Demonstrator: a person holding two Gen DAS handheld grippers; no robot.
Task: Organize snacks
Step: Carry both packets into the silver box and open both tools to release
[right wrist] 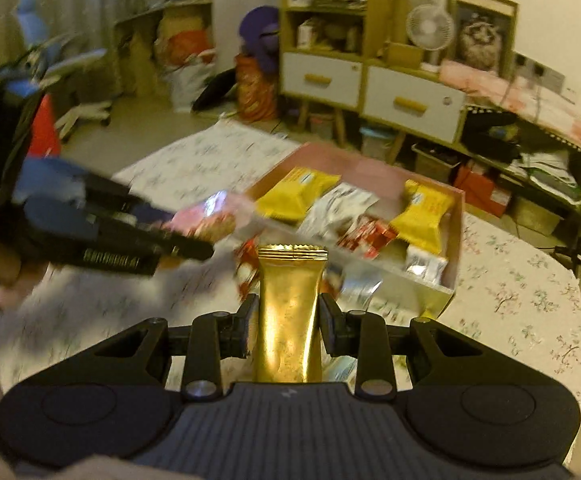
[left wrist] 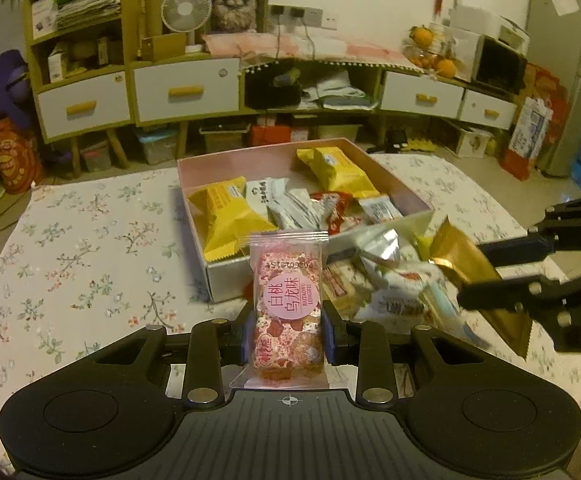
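Floral tablecloth (left wrist: 82, 264) beside box rim (left wrist: 194, 216)

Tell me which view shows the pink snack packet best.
The left wrist view: the pink snack packet stands sharp and centred between the left gripper fingers, label readable. The right wrist view shows it only as a pink blur near the box.

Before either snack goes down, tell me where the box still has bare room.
The pink box is bare along its back wall, left of the far yellow packet. Its front half is crowded with packets. The loose snack pile crowds the tablecloth beside the box; left of it lies bare.
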